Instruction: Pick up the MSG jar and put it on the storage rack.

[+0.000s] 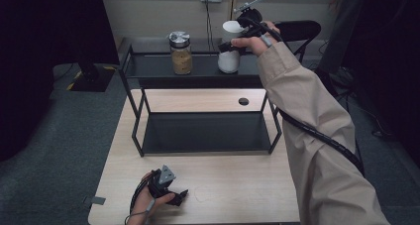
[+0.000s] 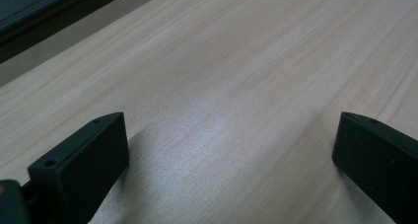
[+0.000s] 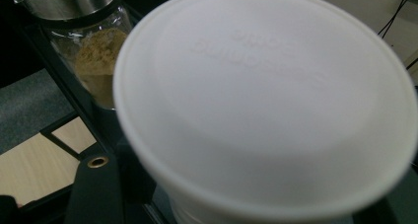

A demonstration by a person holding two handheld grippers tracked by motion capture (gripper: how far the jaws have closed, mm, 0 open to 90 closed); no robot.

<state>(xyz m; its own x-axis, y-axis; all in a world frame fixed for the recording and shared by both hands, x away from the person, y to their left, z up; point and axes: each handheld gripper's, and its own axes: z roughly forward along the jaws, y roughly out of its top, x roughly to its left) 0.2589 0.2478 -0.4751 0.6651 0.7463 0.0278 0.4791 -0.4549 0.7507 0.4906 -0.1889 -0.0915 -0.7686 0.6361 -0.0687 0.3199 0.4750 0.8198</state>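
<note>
Gripping a white lidded container (image 1: 229, 56) on the top shelf of a black wire rack (image 1: 148, 65), the right gripper (image 1: 233, 45) has its jaws closed on it, just beside a glass jar (image 1: 181, 53) of tan powder. Releasing carelessly could, by this reading, tip the container or knock the jar (the two stand close). The left gripper (image 1: 179, 196) rests on the table (image 1: 233, 195), jaws wide apart, holding nothing. Counted: two grippers, one container, one jar, one rack.
</note>
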